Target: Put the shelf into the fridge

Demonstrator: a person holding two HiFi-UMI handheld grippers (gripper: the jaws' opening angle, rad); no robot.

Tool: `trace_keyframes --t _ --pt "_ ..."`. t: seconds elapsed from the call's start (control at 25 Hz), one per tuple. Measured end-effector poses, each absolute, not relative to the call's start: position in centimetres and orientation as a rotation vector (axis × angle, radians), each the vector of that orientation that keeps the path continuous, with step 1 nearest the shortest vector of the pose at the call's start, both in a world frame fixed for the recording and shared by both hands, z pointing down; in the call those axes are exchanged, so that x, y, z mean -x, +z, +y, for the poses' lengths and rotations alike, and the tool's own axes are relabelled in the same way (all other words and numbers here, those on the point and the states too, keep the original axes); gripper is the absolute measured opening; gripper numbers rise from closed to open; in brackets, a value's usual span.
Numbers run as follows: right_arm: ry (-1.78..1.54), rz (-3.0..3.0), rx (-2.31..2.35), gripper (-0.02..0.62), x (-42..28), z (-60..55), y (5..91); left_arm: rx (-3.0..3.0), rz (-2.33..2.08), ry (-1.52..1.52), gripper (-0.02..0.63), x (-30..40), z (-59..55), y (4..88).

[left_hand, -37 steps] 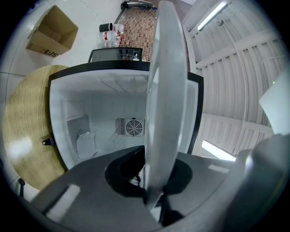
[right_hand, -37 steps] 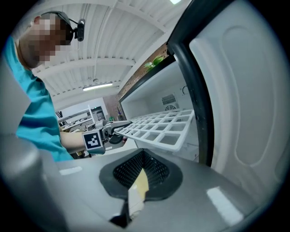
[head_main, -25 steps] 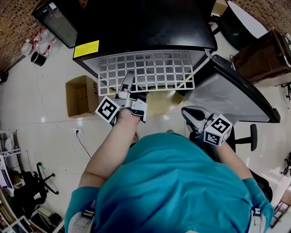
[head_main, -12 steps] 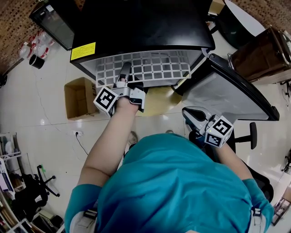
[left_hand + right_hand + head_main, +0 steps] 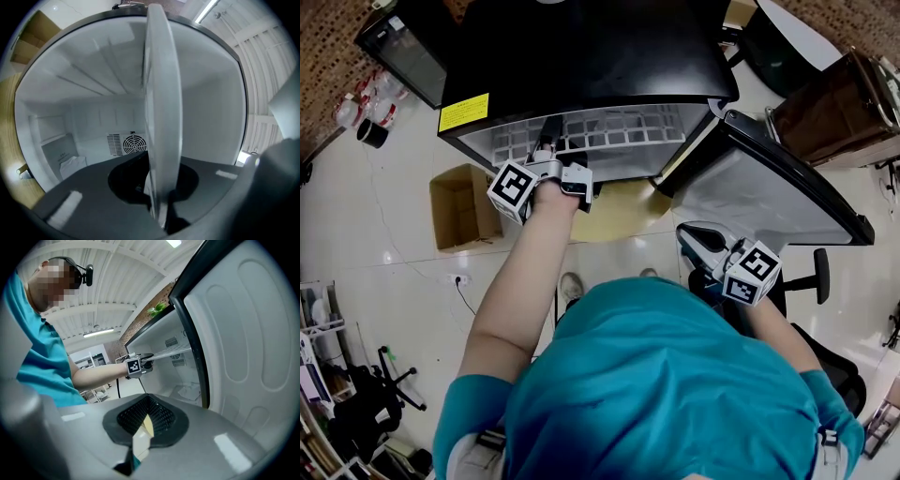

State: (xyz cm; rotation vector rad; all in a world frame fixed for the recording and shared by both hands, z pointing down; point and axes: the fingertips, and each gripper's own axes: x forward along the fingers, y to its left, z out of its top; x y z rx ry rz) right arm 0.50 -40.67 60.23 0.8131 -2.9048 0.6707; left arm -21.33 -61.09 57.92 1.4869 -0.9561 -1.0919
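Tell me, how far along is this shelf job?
Done: the door stands open and the shelf is mostly inside the fridge. In hand: the left gripper grips its front edge. Left: seat the shelf fully and let go. The right gripper hangs idle, shut.

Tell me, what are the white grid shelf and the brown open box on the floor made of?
The white grid shelf looks like moulded plastic, smooth and slightly glossy, with flat bars. It could also be white-coated metal. The brown open box looks like cardboard: matte, with thin folded flaps.
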Motion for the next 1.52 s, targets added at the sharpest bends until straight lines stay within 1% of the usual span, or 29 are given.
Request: trace_keyframes --t 0.6,1.2,1.36,1.44,1.52 --pt "0.673 -2.887 -0.848 0.002 -1.5 -41.0 60.3 -1.499 -0.991 -1.08 0.021 21.7 -65.8 57.3" --pt "0.669 -2.896 -0.833 0.003 -0.7 -41.8 59.8 -1.536 -0.985 -1.056 0.025 21.4 -65.8 57.3" --pt "0.661 -2.894 -0.832 0.002 -0.2 -41.3 59.2 -1.531 -0.907 -1.045 0.024 21.0 -65.1 57.4" --pt "0.659 -2.887 -0.838 0.002 0.2 -41.1 58.9 -1.56 -0.862 -1.002 0.032 20.4 -64.0 57.9" --pt "0.66 -2.883 -0.846 0.002 0.5 -40.8 58.5 -1.583 -0.814 -0.945 0.065 19.4 -62.4 58.9"
